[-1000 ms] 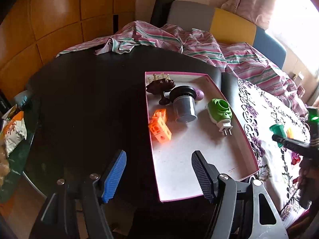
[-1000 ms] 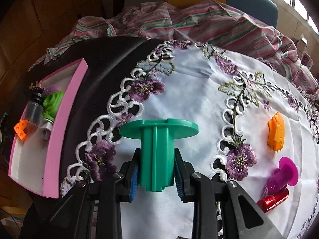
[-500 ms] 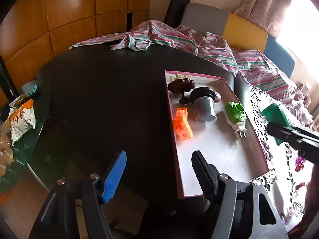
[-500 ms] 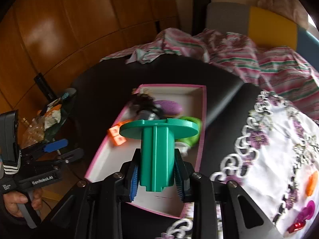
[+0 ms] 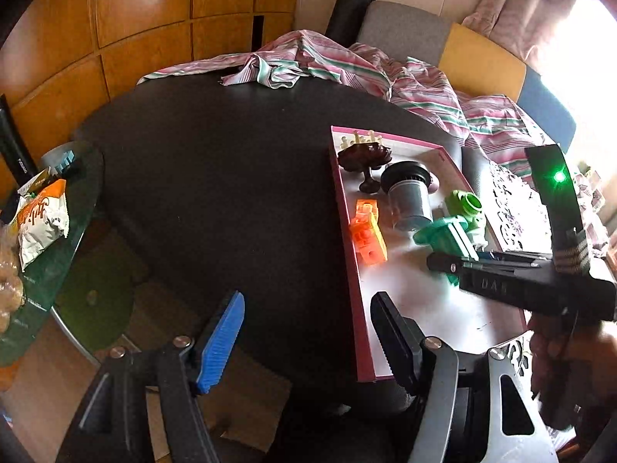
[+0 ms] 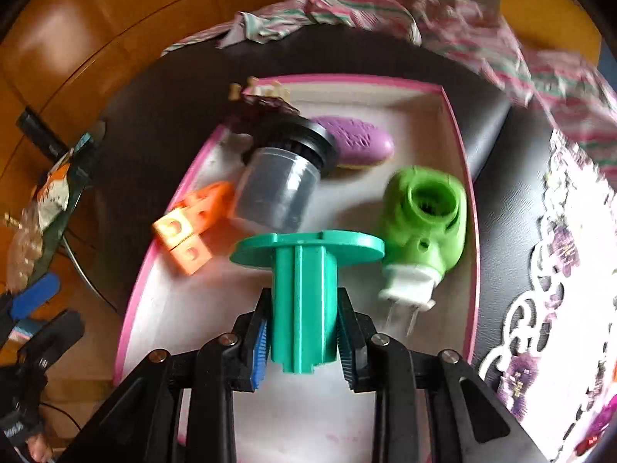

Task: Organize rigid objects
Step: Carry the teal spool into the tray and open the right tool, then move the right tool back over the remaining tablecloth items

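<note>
My right gripper [image 6: 302, 343] is shut on a teal plastic spool [image 6: 304, 293] and holds it above the white floor of the pink-rimmed tray [image 6: 468, 208]. In the left wrist view the spool [image 5: 443, 237] hangs over the tray [image 5: 349, 254], just in front of the green plug-in device [image 5: 464, 204]. The tray also holds an orange block piece [image 6: 193, 231], a grey cup with a black lid [image 6: 279, 185], a purple oval thing [image 6: 358, 141] and a dark brown stand [image 5: 364, 156]. My left gripper [image 5: 308, 337] stands open over the black table, left of the tray's near corner.
The black round table [image 5: 216, 200] has a striped cloth [image 5: 347, 69] heaped along its far side. A white embroidered cloth [image 6: 570, 254] covers the table right of the tray. A glass side table [image 5: 77, 231] with snack bags [image 5: 40, 220] stands at the left.
The right gripper has carried the teal spool from above the embroidered cloth leftwards to over the tray. The left gripper has hardly shifted and stays open.
</note>
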The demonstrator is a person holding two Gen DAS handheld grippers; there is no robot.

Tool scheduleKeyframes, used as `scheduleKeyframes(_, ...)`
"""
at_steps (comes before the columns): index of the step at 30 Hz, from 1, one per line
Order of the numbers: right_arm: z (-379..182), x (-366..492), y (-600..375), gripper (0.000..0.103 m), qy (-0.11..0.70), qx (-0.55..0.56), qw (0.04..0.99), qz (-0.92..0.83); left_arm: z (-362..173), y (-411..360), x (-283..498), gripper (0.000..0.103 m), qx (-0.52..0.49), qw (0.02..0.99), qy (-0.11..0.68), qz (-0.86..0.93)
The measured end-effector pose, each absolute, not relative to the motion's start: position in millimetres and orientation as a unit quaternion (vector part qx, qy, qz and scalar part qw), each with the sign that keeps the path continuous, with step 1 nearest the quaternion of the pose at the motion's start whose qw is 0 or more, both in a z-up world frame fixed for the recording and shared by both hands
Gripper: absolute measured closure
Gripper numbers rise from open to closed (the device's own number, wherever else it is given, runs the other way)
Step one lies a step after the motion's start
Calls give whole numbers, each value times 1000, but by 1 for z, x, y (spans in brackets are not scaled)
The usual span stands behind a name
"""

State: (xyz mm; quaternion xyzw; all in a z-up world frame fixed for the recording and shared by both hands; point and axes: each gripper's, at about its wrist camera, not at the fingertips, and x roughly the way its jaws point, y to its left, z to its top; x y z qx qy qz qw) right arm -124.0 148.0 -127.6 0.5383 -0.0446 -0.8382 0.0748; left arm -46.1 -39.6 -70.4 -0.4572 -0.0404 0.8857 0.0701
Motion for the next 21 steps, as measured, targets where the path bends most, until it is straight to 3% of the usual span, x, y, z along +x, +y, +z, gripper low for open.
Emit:
scheduleKeyframes(7,-130,-128,155,72,-65,528,57,-845,-70,-39,-43,34,-456,68,-40,886)
scheduleKeyframes(9,-130,-126,158,64,-75,527,55,-845,-68,-40,-43,34,-454,66,-39,888)
scheduleKeyframes(15,-123,-111,162,59,-95,511,59,-852,-62,-42,-43,34,-447,64,-36,892)
scheduleKeyframes(21,-105,-100,171,59,-88,487,51,-868,-57,-39,-40,34,-439,65,-30,896)
